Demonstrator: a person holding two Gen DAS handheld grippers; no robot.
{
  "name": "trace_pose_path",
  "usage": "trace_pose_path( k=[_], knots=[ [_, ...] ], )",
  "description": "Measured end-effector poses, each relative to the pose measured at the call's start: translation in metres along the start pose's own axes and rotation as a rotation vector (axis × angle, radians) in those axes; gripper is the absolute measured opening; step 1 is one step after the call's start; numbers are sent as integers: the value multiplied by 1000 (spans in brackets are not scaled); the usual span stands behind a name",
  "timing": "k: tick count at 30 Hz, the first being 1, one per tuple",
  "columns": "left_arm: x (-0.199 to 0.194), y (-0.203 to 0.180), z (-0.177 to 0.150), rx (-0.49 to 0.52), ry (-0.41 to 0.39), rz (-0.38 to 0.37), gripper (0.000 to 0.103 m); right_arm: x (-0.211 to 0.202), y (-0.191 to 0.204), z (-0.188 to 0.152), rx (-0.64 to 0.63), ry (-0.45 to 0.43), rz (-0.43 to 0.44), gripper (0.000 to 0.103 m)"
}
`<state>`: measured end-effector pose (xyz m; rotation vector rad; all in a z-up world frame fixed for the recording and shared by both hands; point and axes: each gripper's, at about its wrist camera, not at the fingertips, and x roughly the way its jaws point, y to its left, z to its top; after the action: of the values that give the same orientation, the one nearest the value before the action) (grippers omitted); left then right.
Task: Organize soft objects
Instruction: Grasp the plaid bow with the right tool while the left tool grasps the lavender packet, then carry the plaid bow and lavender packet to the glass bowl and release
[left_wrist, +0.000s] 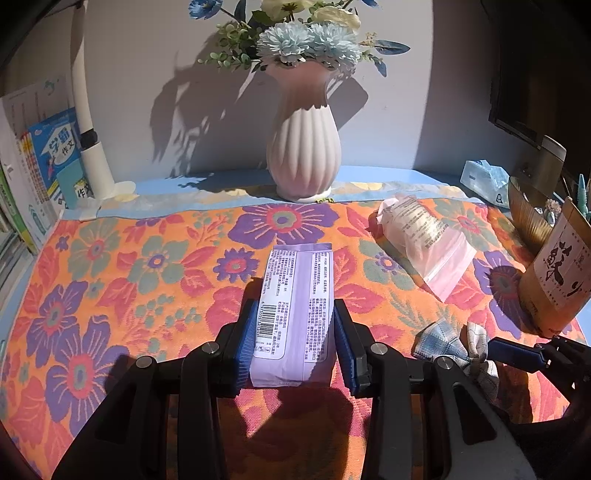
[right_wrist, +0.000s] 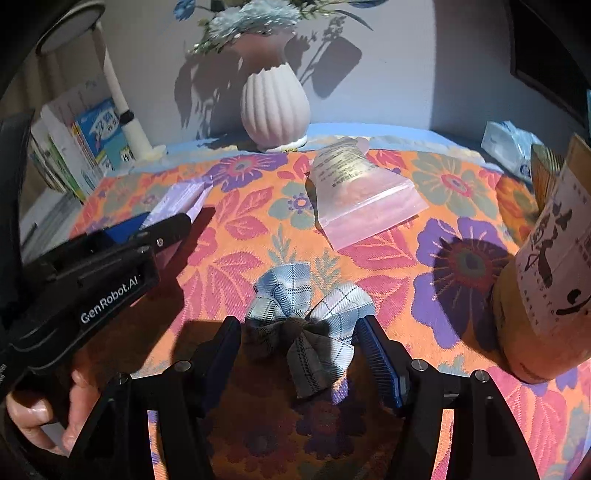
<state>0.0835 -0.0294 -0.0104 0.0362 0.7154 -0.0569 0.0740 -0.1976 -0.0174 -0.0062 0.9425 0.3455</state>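
A purple tissue packet (left_wrist: 299, 306) with printed text and a barcode is clamped between the blue pads of my left gripper (left_wrist: 295, 328), just above the floral cloth (left_wrist: 110, 277). In the right wrist view the same packet (right_wrist: 181, 197) sticks out of the left gripper (right_wrist: 166, 225), held by a hand (right_wrist: 40, 410). A blue-grey plaid bow (right_wrist: 306, 314) lies on the cloth between the fingers of my right gripper (right_wrist: 304, 350), whose jaws stand wide with no squeeze on the fabric. The bow (left_wrist: 450, 343) also shows at the right of the left wrist view. A pink zip pouch (right_wrist: 362, 192) lies farther back.
A ribbed pink vase (left_wrist: 303, 147) of flowers stands at the back centre. Books (left_wrist: 55, 158) and a white lamp post (left_wrist: 92, 147) line the left. A brown paper bag (right_wrist: 546, 280) stands close on the right, with a blue tissue pack (left_wrist: 484, 179) behind it.
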Motion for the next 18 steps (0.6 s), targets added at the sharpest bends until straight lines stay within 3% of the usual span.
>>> trace_pose_path(
  k=[8, 12, 18],
  knots=[
    [0, 1, 0, 2, 1, -3, 37, 6, 10, 1, -62, 13, -91, 62],
    [0, 1, 0, 2, 1, -1, 37, 4, 12, 0, -72, 1, -104, 43],
    [-2, -4, -1, 16, -5, 76, 36, -9, 7, -1, -32, -30, -105, 37]
  ],
)
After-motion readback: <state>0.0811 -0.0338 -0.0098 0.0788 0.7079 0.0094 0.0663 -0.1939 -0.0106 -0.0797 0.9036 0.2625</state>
